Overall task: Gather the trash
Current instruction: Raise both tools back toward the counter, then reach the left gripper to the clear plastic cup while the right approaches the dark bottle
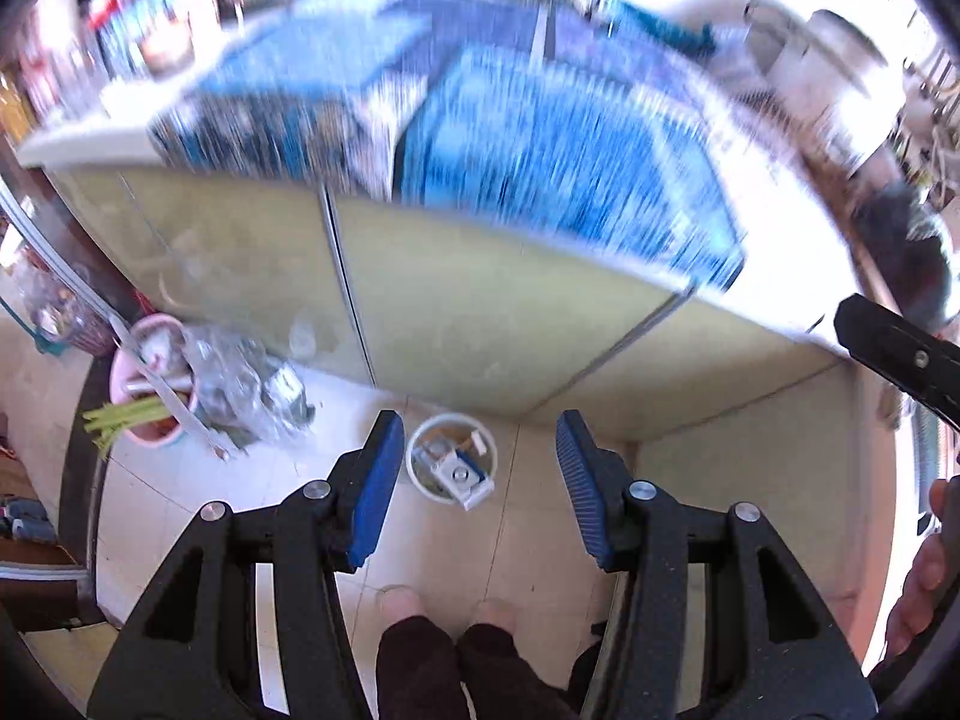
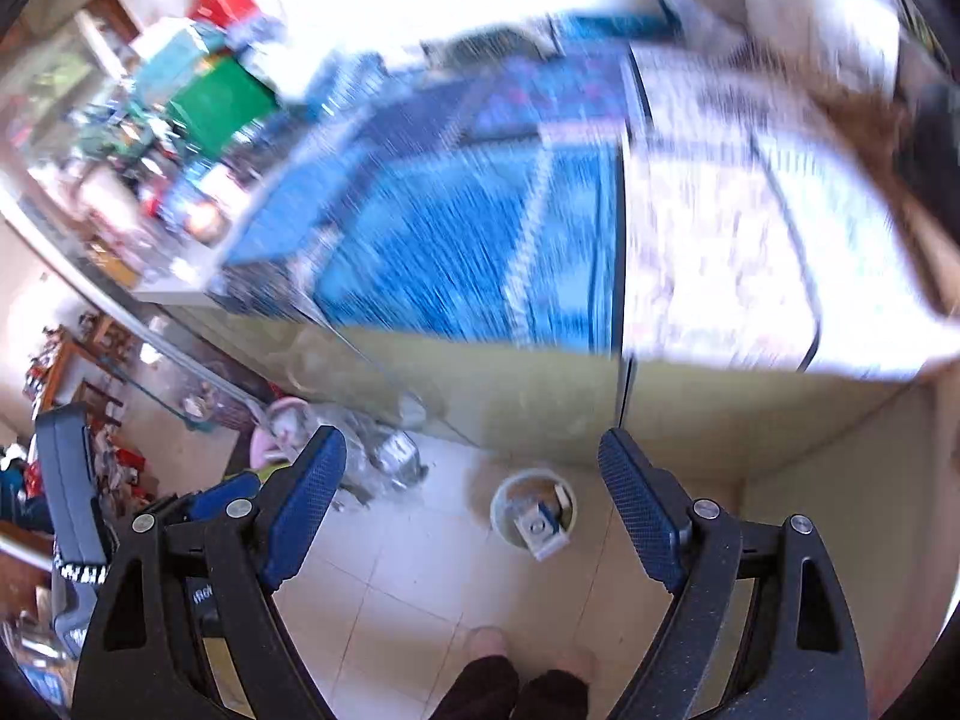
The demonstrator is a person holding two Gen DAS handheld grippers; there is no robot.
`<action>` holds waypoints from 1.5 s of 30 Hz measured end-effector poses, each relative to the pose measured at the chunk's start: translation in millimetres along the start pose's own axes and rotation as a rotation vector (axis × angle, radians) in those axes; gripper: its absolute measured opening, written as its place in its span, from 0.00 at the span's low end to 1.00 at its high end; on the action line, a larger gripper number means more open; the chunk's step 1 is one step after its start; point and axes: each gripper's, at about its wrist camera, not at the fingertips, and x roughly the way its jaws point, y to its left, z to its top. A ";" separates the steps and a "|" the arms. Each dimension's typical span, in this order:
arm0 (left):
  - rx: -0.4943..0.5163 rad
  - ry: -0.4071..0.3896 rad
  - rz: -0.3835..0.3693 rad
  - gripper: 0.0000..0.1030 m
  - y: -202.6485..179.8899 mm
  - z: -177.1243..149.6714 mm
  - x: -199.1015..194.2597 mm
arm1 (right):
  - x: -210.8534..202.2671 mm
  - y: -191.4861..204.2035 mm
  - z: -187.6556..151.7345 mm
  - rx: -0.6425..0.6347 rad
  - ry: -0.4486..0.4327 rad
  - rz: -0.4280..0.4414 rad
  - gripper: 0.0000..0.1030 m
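Observation:
A small white trash bin [image 1: 414, 450] stands on the tiled floor in front of a yellow-green cabinet, with a white and blue carton [image 1: 462, 477] lying in it among other scraps. My left gripper [image 1: 478, 423] hangs high above it, open, with nothing between its blue pads. In the right wrist view the same bin [image 2: 501, 510] and carton [image 2: 543, 531] lie below my right gripper [image 2: 471, 438], which is open wide and empty. One black finger of the right gripper [image 1: 900, 354] shows at the edge of the left wrist view.
The cabinet [image 1: 468, 312] carries a blurred blue patterned cloth [image 1: 540, 150] on top. To the left on the floor stand a pink bucket [image 1: 150, 432] with green stalks and a crumpled clear plastic bag [image 1: 246, 384]. The person's feet [image 1: 408, 600] are below the grippers. Cluttered shelves [image 2: 180, 120] fill the far left.

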 end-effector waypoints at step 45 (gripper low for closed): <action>-0.032 -0.130 0.038 0.61 100.6 375.8 60.0 | 57.1 -1.6 268.3 0.118 -0.193 -0.292 0.82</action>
